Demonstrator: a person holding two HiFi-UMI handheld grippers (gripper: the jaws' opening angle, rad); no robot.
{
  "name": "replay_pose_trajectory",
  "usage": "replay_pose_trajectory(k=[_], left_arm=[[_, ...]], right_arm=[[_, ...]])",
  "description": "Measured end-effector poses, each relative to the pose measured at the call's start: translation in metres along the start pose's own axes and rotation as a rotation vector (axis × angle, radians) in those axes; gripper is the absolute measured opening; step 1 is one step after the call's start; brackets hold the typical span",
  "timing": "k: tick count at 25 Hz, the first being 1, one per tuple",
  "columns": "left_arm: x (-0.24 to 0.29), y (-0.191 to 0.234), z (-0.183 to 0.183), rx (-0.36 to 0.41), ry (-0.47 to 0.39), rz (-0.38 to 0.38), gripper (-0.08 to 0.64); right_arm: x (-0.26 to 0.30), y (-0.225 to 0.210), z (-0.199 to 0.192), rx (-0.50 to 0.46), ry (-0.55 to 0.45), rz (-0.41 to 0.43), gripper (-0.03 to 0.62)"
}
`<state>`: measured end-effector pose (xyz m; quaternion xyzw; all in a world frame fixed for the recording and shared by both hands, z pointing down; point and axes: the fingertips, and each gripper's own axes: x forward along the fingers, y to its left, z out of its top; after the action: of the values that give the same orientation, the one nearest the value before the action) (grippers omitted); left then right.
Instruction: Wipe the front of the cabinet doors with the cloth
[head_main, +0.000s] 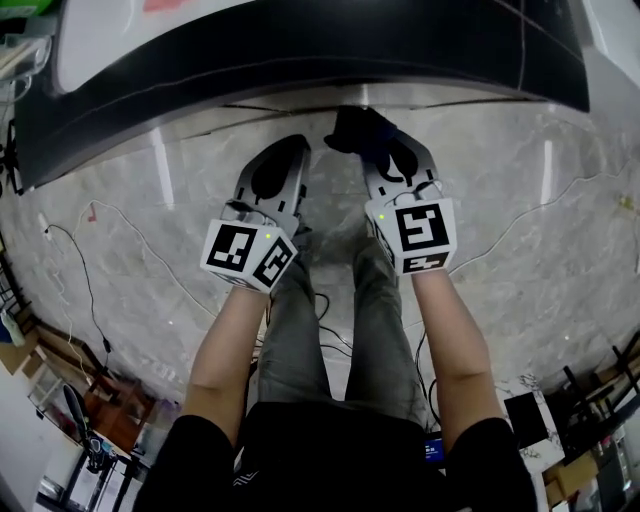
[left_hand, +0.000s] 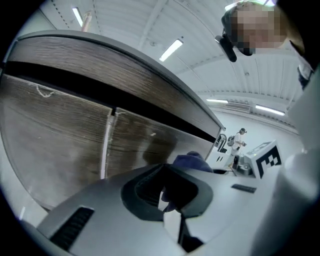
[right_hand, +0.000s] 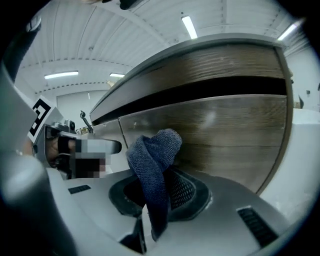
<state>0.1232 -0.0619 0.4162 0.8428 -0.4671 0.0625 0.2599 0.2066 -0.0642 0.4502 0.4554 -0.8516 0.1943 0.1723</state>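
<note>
Cloth (right_hand: 152, 165) pinched in closed fingers of right gripper (head_main: 388, 160), bunched fold sticking out past fingertips, near cabinet doors (right_hand: 230, 130) (contact with wood unclear). Step: likely approach, wiping apparently not yet begun. Next move: press cloth flat on door ahead of fingers, sweep sideways. Left gripper (head_main: 280, 165) just beside right, fingers closed on nothing. Both forearms stretched forward, low.

Cloth (right_hand: 150, 160) in right gripper (head_main: 392, 160); left gripper (head_main: 278, 172) beside it; cabinet doors (right_hand: 225, 130) ahead.
</note>
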Motion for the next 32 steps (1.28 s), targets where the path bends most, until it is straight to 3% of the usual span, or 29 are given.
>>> replay_pose_trajectory(k=[8,15,24,32], left_arm=[[-0.047,0.070,-0.009,-0.035,-0.012,0.094,0.009],[-0.071,0.106,-0.021,-0.041,0.011,0.129,0.009],[-0.065,0.110,-0.026,-0.030,0.017,0.116,0.009],[-0.040,0.083,-0.030,-0.014,0.034,0.082,0.009]], right_arm=[[0.061,0.080,-0.008,-0.058,0.032,0.122,0.071],[0.096,0.108,-0.014,-0.078,0.050,0.140,0.071],[0.113,0.093,-0.015,-0.099,0.054,0.104,0.071],[0.087,0.053,-0.021,-0.089,0.057,0.056,0.071]])
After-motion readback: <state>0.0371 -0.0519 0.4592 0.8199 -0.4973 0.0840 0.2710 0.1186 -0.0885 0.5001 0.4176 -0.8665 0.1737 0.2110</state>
